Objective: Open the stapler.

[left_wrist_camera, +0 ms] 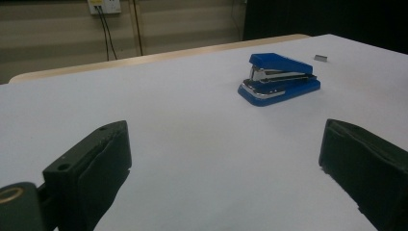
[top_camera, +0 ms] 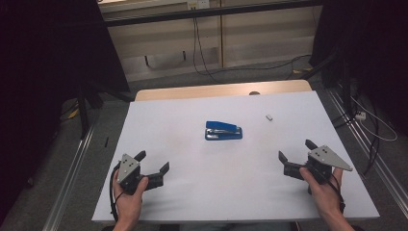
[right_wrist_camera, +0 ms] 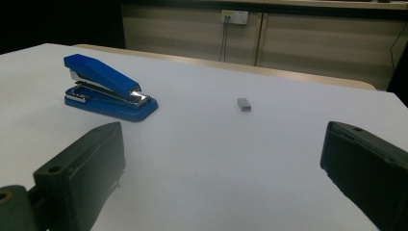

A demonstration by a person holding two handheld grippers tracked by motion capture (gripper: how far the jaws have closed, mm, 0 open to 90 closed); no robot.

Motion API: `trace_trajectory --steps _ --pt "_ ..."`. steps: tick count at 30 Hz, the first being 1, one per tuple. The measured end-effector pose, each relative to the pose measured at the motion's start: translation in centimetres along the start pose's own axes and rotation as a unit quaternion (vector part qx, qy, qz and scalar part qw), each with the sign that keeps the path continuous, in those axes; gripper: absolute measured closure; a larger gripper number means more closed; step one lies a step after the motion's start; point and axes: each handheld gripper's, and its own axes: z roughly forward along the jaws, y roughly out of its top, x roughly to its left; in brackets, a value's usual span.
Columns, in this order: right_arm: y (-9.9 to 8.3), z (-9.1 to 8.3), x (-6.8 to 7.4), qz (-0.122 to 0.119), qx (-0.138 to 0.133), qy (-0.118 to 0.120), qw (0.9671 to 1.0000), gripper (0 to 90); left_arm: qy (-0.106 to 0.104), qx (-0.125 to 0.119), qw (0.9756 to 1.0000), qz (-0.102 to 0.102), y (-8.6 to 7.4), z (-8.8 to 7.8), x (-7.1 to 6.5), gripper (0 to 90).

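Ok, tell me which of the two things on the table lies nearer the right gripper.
The small grey staple block, lying toward the table's far right. The blue stapler sits mid-table, farther from the right gripper, whose jaws stand open and empty.

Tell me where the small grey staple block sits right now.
In the high view, the staple block lies on the white table, right of the blue stapler and beyond the right gripper.

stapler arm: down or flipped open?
Down. The stapler sits upright on its base on the table; its blue top arm slopes low over the metal staple rail, hinged at one end, not swung back.
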Motion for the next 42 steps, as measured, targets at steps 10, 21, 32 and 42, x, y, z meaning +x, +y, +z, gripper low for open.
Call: trace_trajectory --steps 10,21,32,42 --pt "-0.1 0.2 0.1 0.002 0.009 0.013 0.9999 1.3 -0.005 0.018 0.9998 0.009 0.0 0.3 0.0 4.3" --pt "-0.1 0.7 0.5 0.011 0.001 0.033 0.9994 1.3 -0.013 0.019 0.9997 0.003 0.1 0.9 -0.4 4.2" --pt "0.1 1.3 1.7 -0.009 0.003 0.052 0.9986 0.2 -0.037 0.022 0.9991 0.005 0.2 1.1 -0.9 4.2" --pt "0.6 2.3 3.3 -0.028 0.001 0.086 0.9959 0.9 -0.078 0.045 0.9957 0.023 0.5 3.3 -1.8 5.8"
